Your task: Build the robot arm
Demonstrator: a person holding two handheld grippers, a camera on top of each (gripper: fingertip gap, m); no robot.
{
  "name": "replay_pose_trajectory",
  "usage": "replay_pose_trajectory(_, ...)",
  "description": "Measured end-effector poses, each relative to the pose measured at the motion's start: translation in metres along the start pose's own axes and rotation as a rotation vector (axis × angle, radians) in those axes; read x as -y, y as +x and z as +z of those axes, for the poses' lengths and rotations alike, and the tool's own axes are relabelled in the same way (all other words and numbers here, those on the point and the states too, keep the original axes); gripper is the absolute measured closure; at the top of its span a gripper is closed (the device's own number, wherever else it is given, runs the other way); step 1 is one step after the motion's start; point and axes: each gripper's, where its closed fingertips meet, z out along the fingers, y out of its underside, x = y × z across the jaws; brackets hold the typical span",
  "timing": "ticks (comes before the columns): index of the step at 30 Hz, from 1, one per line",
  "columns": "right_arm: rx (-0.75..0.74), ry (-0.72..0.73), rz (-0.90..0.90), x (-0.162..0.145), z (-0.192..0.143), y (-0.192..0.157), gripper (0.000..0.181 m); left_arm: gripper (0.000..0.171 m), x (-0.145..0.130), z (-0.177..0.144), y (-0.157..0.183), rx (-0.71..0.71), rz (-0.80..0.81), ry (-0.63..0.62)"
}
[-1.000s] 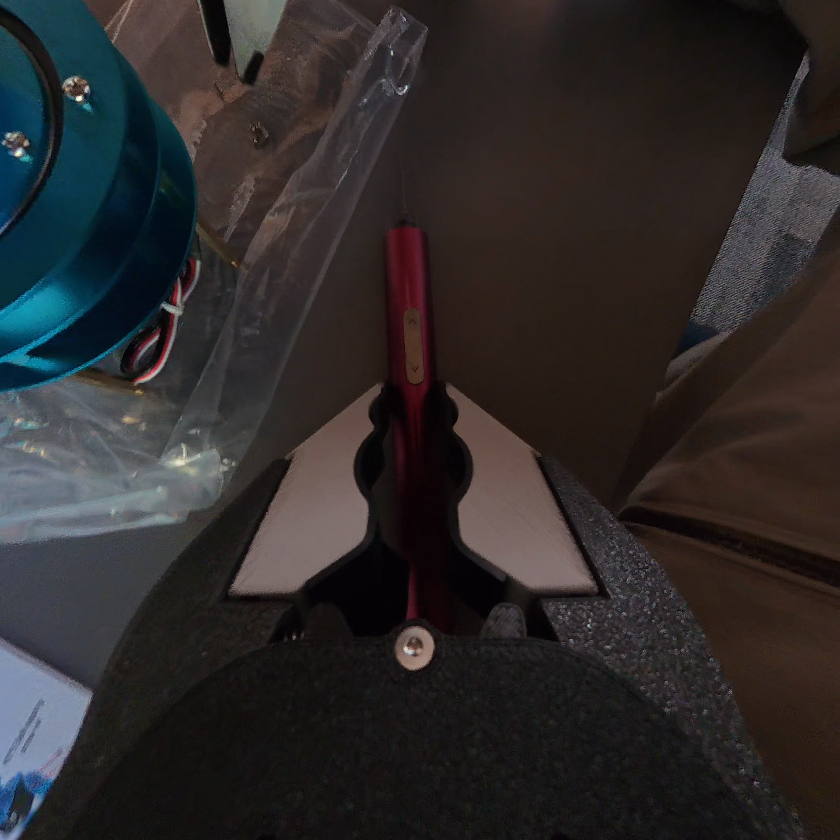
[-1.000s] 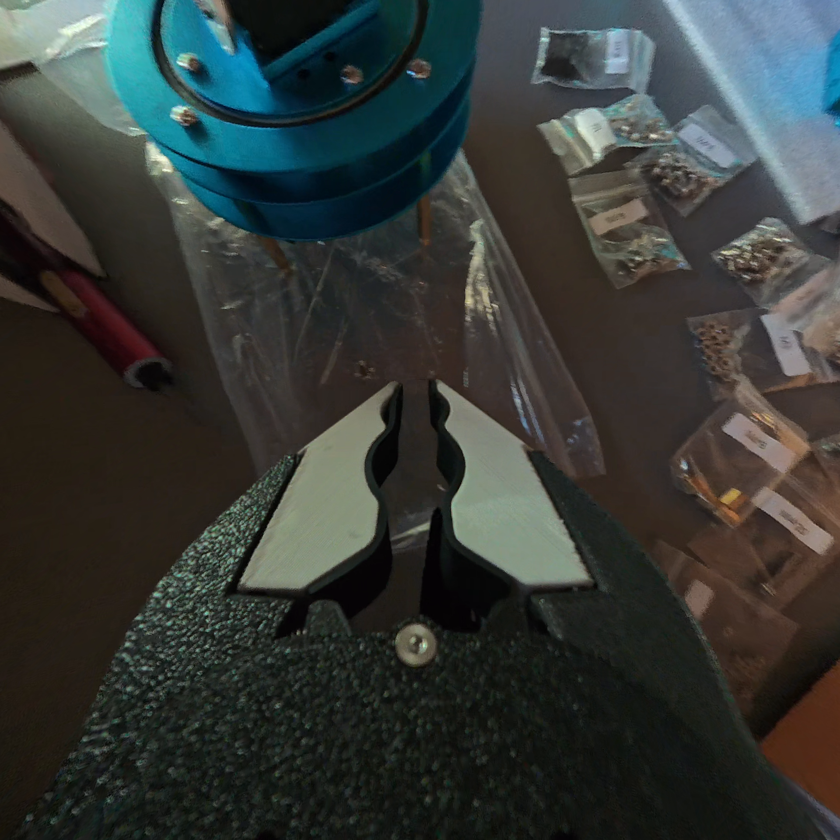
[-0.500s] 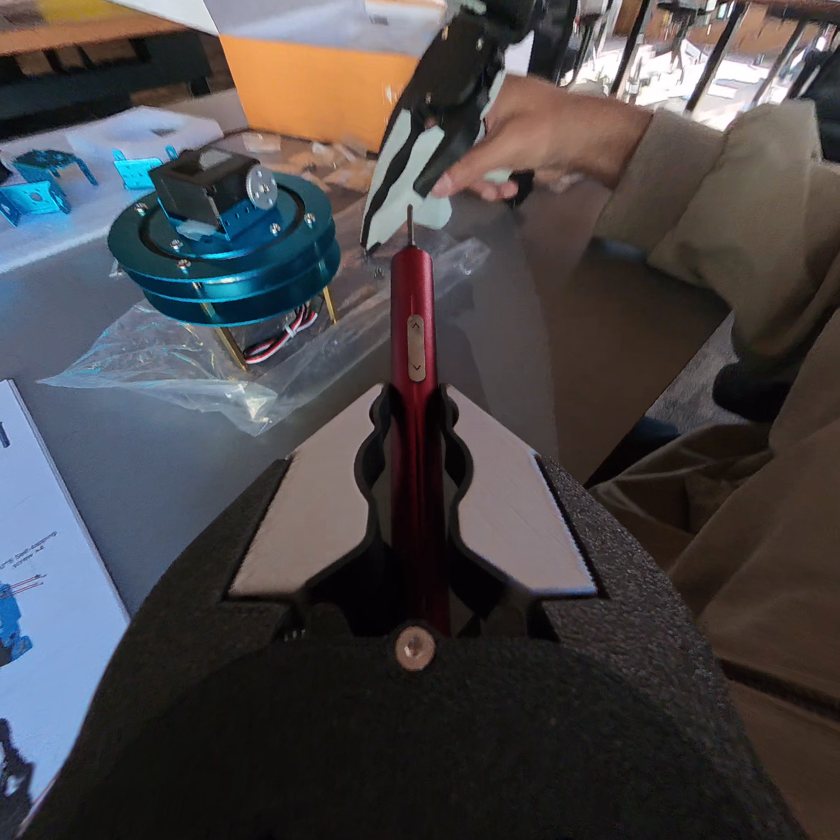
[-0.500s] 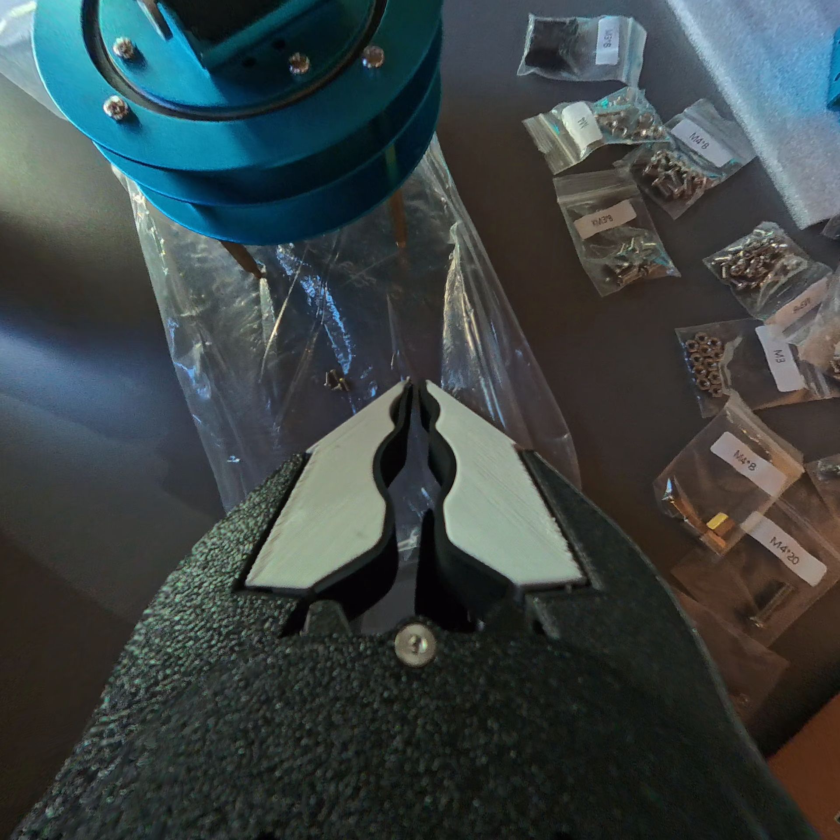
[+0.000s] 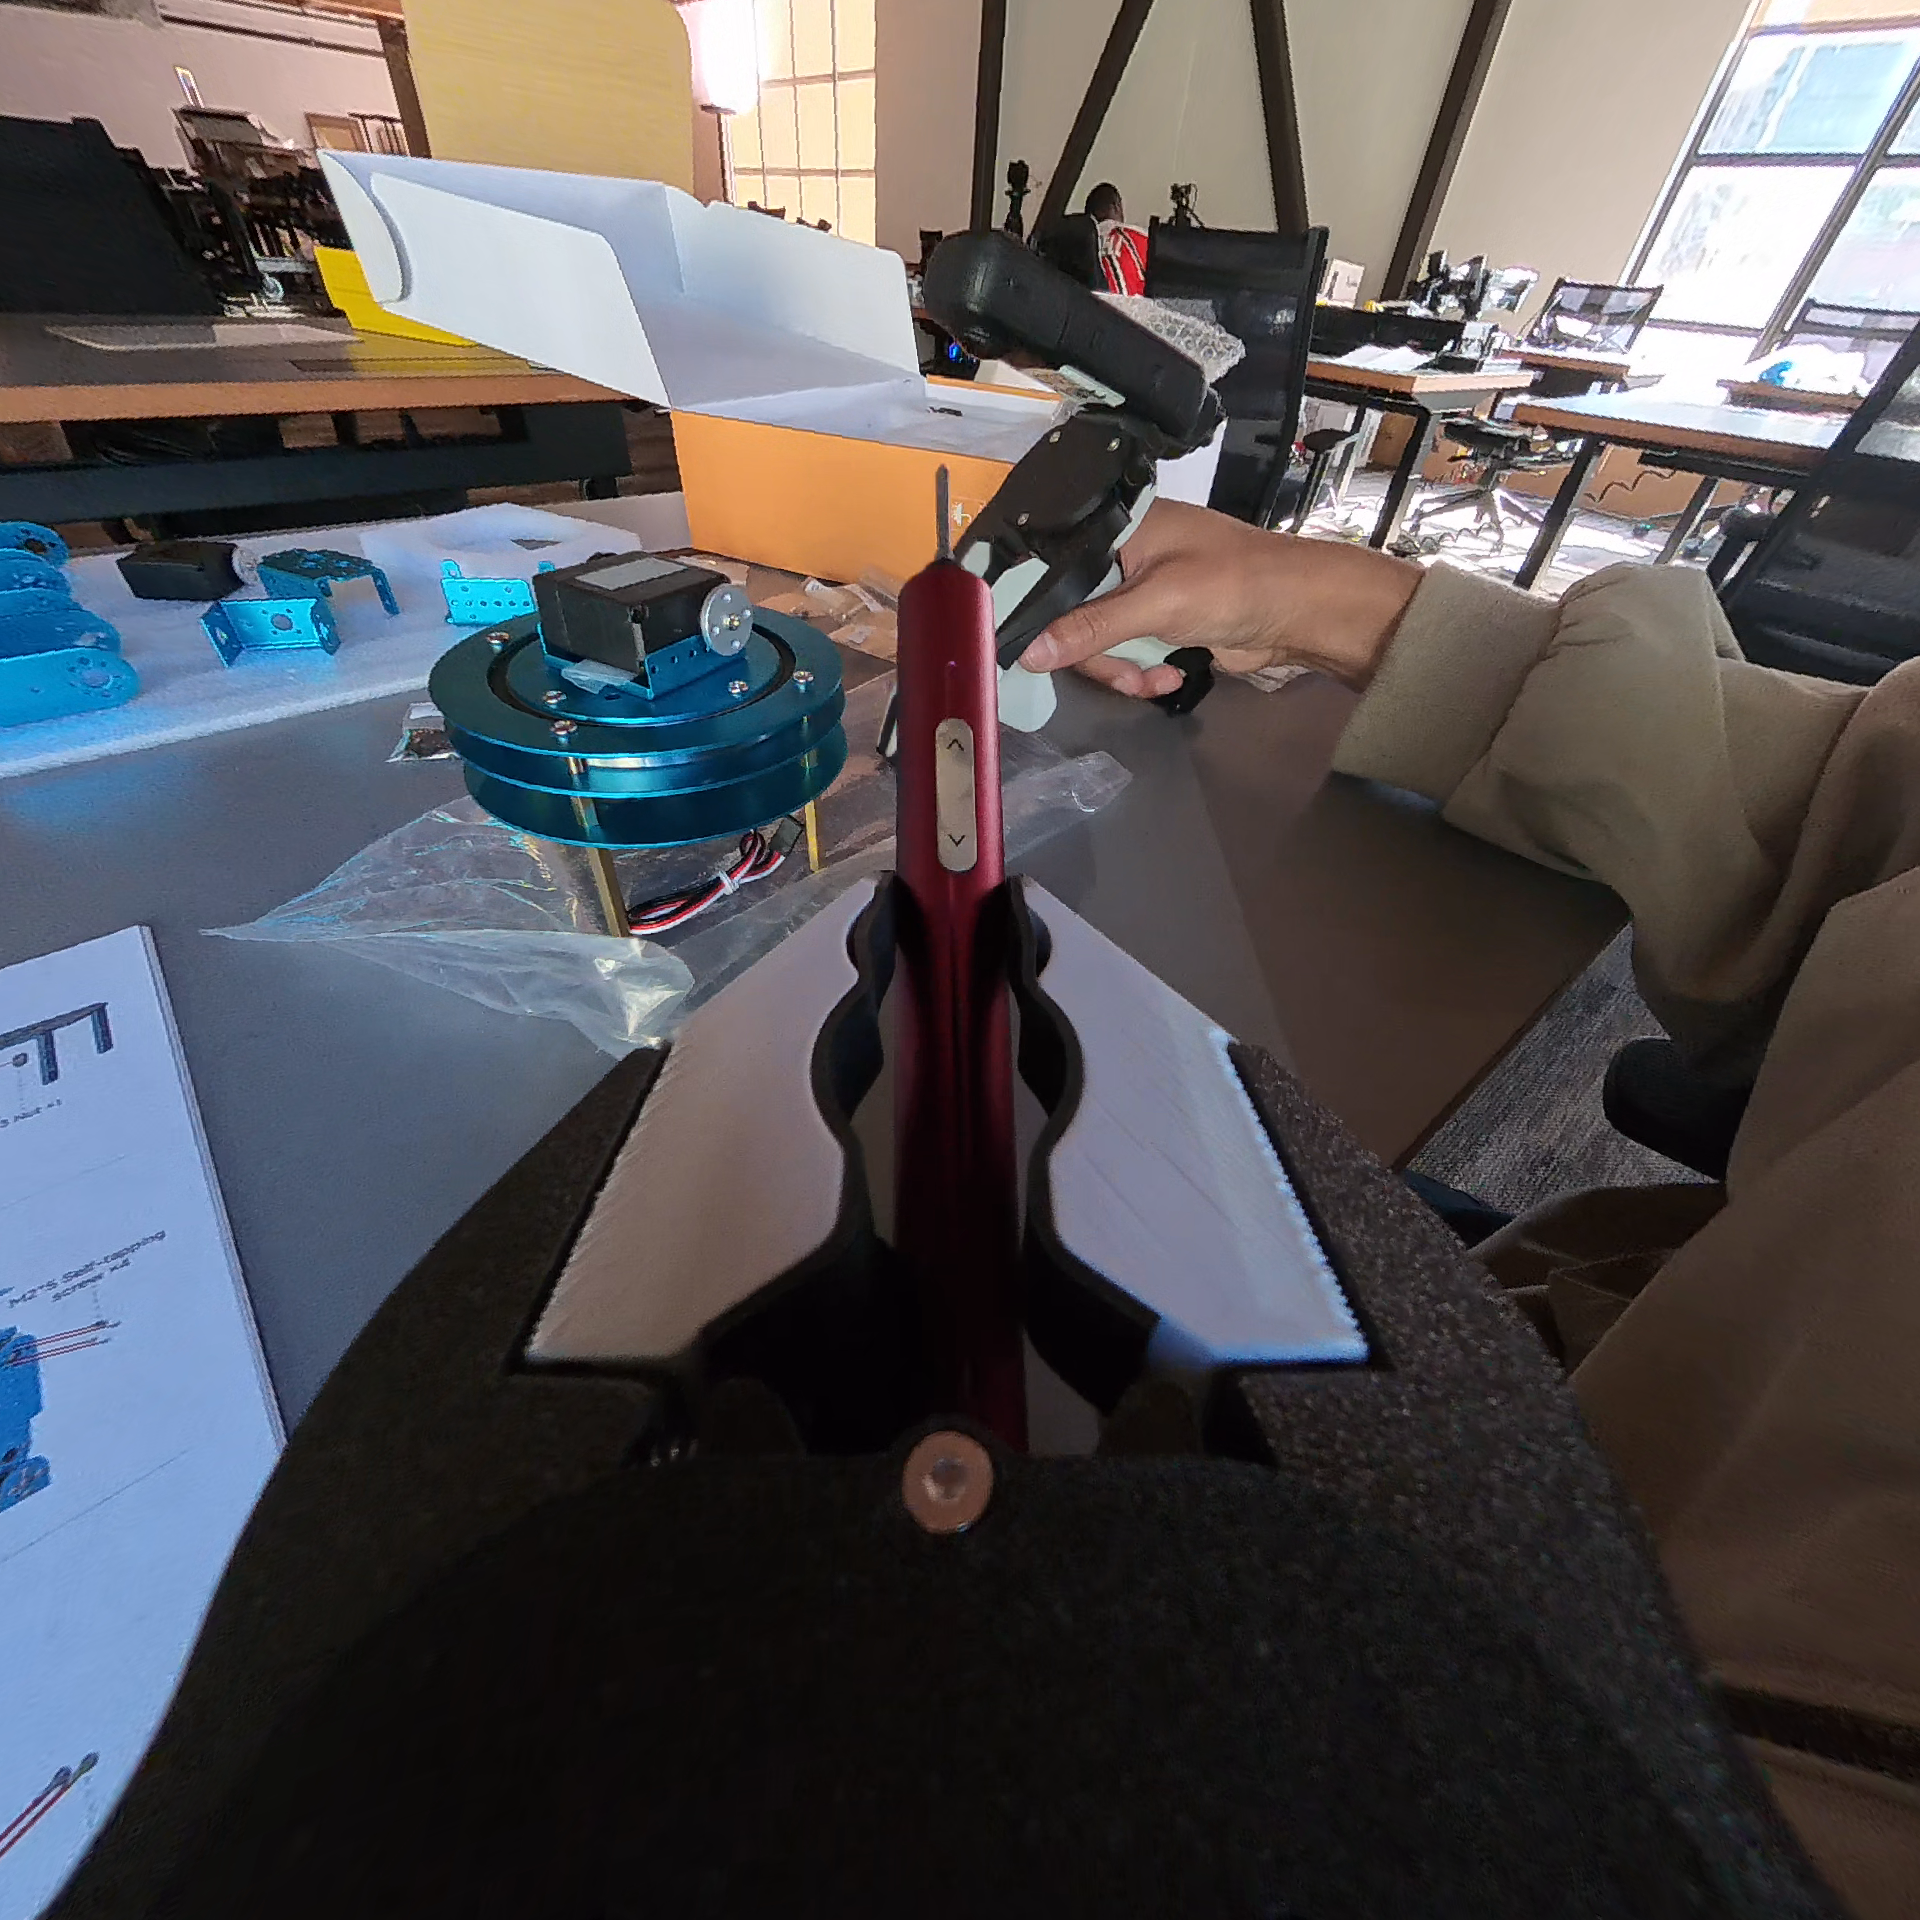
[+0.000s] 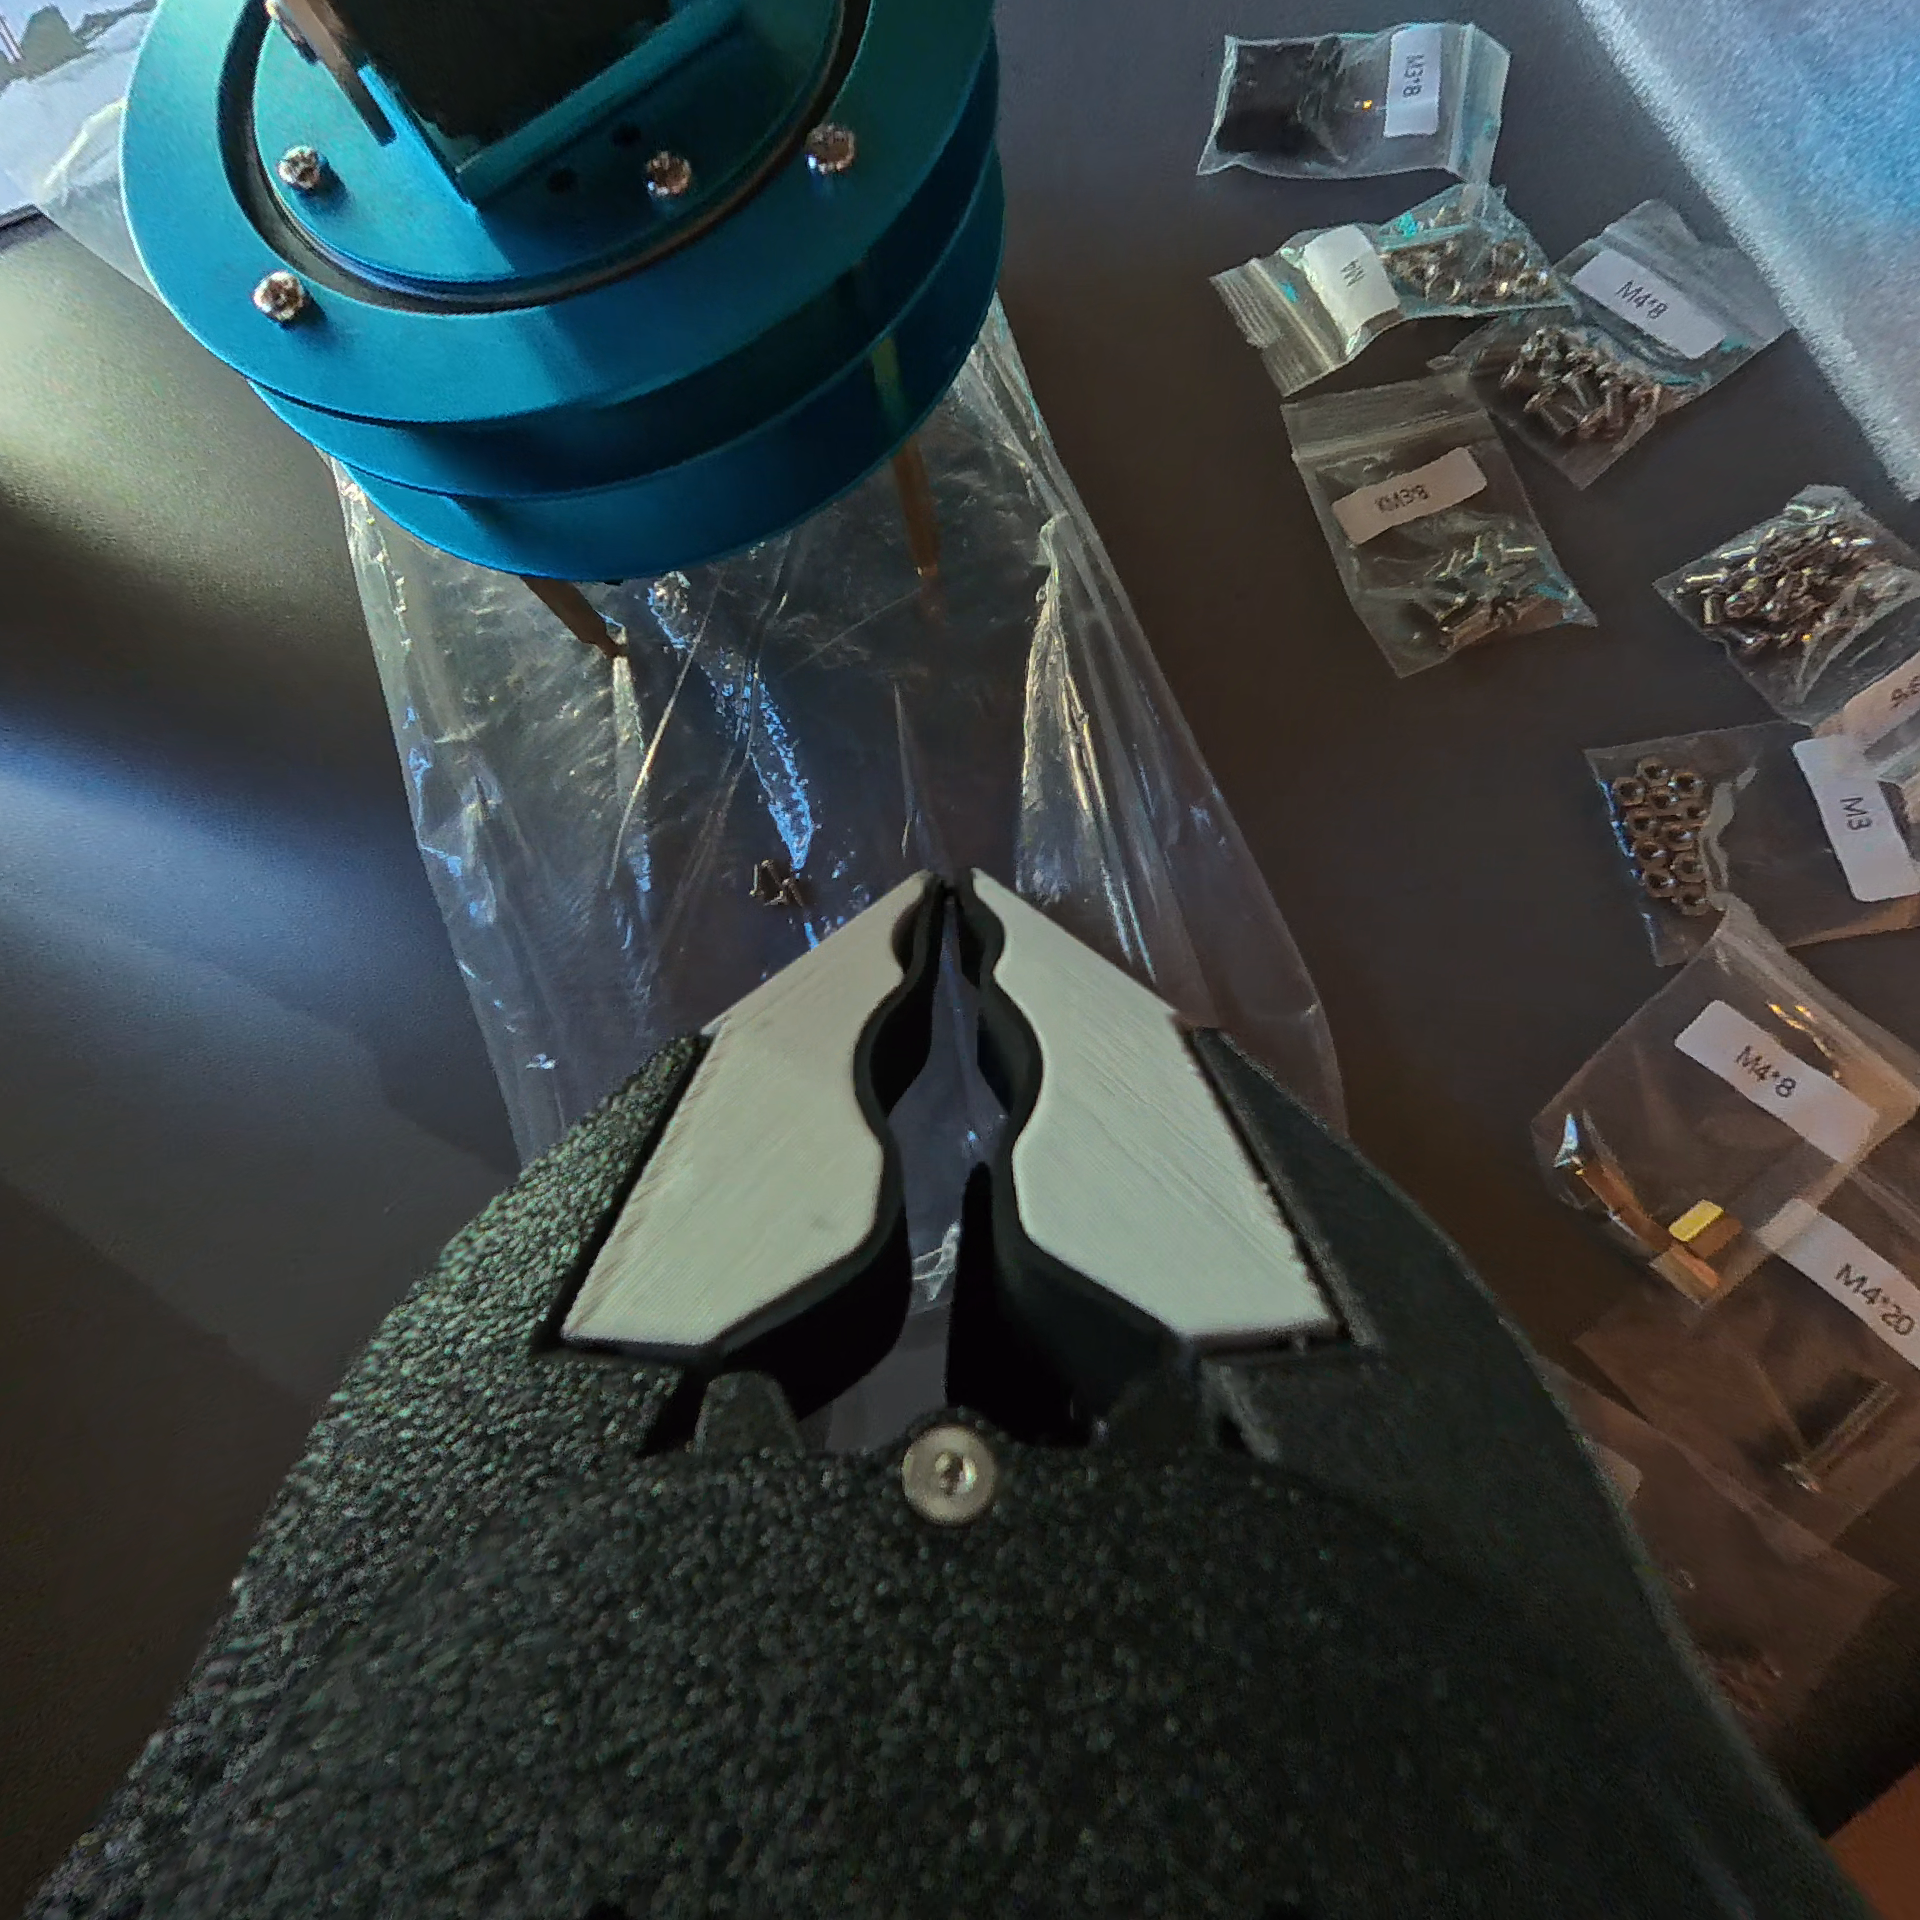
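My left gripper [image 5: 948,894] is shut on a red electric screwdriver [image 5: 948,707], held with its bit pointing up and away above the grey table. A blue round base [image 5: 639,727] on brass legs carries a black servo [image 5: 623,613] and stands on a clear plastic bag [image 5: 468,904]. My right gripper [image 6: 951,883] is shut, tips down on the clear bag [image 6: 727,727] just in front of the blue base [image 6: 582,343]. Small loose screws [image 6: 774,885] lie just left of its tips. I cannot see whether anything is pinched between them.
Several small bags of screws and nuts [image 6: 1434,540] lie right of the clear bag. A printed manual [image 5: 94,1299] lies at the left. Blue brackets [image 5: 270,623] sit on white foam behind. An open orange and white box [image 5: 790,488] stands at the back. The table edge [image 5: 1507,1039] is at the right. There is about 25 cm between the tips of the two grippers.
My left gripper has tilted up with the screwdriver, from facing the table to facing across the room. My right gripper has closed its jaws over the clear bag.
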Motion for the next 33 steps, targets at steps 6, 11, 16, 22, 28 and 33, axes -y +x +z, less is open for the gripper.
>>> replay_pose_trajectory(6,0.145,0.212,0.052,0.042,-0.024,-0.026,0.181,0.152,-0.001,0.002,-0.004,0.015,0.021,0.024)
replay_pose_trajectory(11,0.701,0.661,0.132,0.126,-0.096,-0.118,0.181,0.152,0.006,-0.001,-0.004,0.036,0.118,0.078)
replay_pose_trajectory(16,0.847,0.716,0.207,0.132,-0.098,-0.135,0.181,0.152,0.01,-0.002,-0.001,0.039,0.145,0.1)
replay_pose_trajectory(22,0.9,0.701,0.261,0.131,-0.09,-0.142,0.181,0.152,0.012,-0.001,0.0,0.039,0.126,0.103)
replay_pose_trajectory(28,0.897,0.678,0.27,0.128,-0.083,-0.144,0.181,0.152,0.01,0.0,-0.001,0.032,0.096,0.104)
replay_pose_trajectory(33,0.907,0.666,0.263,0.127,-0.082,-0.146,0.181,0.153,0.01,0.0,0.0,0.028,0.095,0.103)
